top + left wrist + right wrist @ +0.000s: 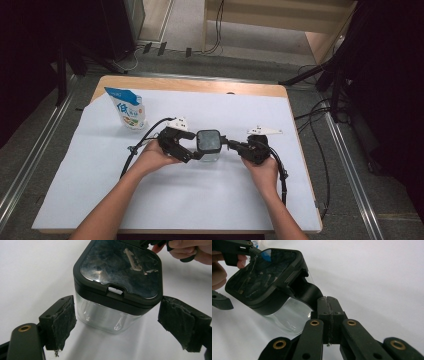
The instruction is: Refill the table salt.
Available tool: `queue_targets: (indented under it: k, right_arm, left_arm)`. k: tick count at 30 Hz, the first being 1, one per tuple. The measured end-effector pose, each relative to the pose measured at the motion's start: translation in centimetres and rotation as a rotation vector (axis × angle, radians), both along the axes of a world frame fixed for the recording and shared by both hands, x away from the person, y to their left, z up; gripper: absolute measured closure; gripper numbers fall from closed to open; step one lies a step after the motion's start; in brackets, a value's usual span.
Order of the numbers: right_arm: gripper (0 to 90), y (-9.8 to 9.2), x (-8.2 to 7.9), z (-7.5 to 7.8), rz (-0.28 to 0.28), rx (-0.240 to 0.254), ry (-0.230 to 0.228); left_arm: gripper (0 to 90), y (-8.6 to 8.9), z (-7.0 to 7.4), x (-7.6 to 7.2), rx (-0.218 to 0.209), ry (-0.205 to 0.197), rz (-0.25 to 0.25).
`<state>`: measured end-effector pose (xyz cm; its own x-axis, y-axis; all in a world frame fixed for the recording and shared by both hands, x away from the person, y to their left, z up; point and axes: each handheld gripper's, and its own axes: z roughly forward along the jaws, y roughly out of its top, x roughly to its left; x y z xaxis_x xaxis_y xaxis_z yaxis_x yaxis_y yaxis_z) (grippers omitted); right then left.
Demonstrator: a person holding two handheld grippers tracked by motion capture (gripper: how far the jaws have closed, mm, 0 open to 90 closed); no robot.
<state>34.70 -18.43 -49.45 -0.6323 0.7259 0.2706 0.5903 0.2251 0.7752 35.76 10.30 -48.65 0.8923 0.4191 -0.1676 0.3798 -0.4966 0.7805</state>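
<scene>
A clear square jar with a black lid stands on the white sheet at mid-table. My left gripper comes at it from the left. In the left gripper view the jar sits between the left gripper's spread jaws; the foam pads stand close beside the wall and lid rim without a clear squeeze. My right gripper reaches in from the right. In the right gripper view the right gripper is shut on a black tab at the edge of the lid.
A white and blue pouch stands at the back left of the white sheet. Cables trail from both grippers over the sheet. The wooden table edge runs along the far side, with dark stands and floor cables beyond it.
</scene>
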Motion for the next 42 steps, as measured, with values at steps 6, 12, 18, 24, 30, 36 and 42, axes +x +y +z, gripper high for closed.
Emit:
queue_targets:
  k: [6, 12, 18, 24, 30, 36, 42]
  right_arm:
    - [90.0, 0.0, -0.1, -0.1, -0.003, -0.008, -0.002]
    - [90.0, 0.0, -0.3, -0.1, -0.007, -0.012, -0.004]
    - [90.0, 0.1, -0.3, -0.1, -0.008, -0.011, -0.004]
    - [90.0, 0.1, -0.3, -0.1, -0.008, -0.013, -0.004]
    - [90.0, 0.1, -0.3, 0.0, -0.006, -0.02, -0.005]
    - [90.0, 0.1, -0.4, 0.0, -0.007, -0.018, -0.001]
    - [90.0, 0.1, -0.4, 0.0, -0.006, -0.019, -0.005]
  left_arm:
    - [16.8, -0.4, -0.6, 0.4, -0.009, 0.025, 0.007]
    - [16.3, -0.6, -0.7, 0.3, -0.008, 0.023, 0.02]
    - [18.1, -0.6, -0.2, 0.0, 0.01, 0.012, 0.024]
    - [21.1, -0.3, 0.4, -0.3, 0.011, 0.014, 0.034]
    - [24.1, -0.1, 0.6, -0.3, 0.02, 0.018, 0.026]
    - [24.8, -0.1, 0.6, -0.3, 0.024, 0.015, 0.024]
    - [24.5, -0.1, 0.5, -0.3, 0.022, 0.011, 0.029]
